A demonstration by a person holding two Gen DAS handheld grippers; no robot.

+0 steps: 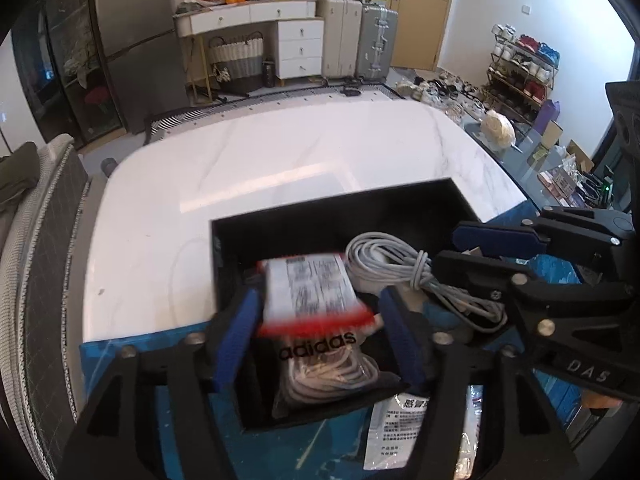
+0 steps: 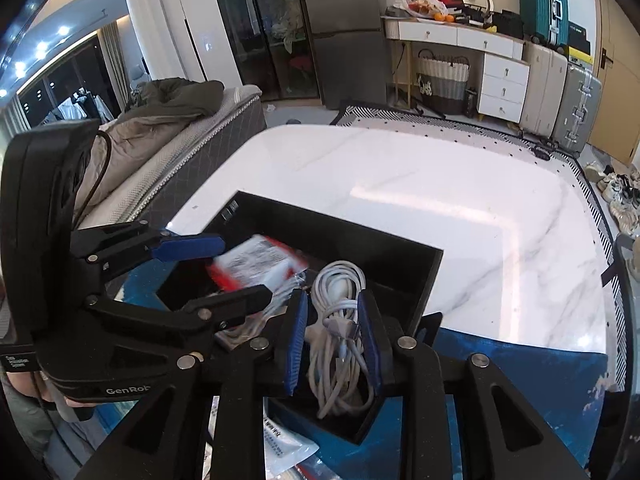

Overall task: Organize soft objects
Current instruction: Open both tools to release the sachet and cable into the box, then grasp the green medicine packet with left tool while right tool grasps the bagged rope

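Now red packet (image 1: 312, 292) sits loose between parted left gripper (image 1: 318, 320) pads.

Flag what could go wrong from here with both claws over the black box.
1. The blurred red-and-white packet sits loose between the open left claw; it may land tilted on the adidas bag.
2. The right claw pinches the white coiled cable; loops may snag on release.

From the left wrist we look steeply down, close over the open black rectangular box (image 1: 336, 216) on the white marble-patterned table (image 1: 240, 168). From the right wrist we face the same box (image 2: 340, 236) and table (image 2: 440, 184), just as close, each view catching the other gripper.
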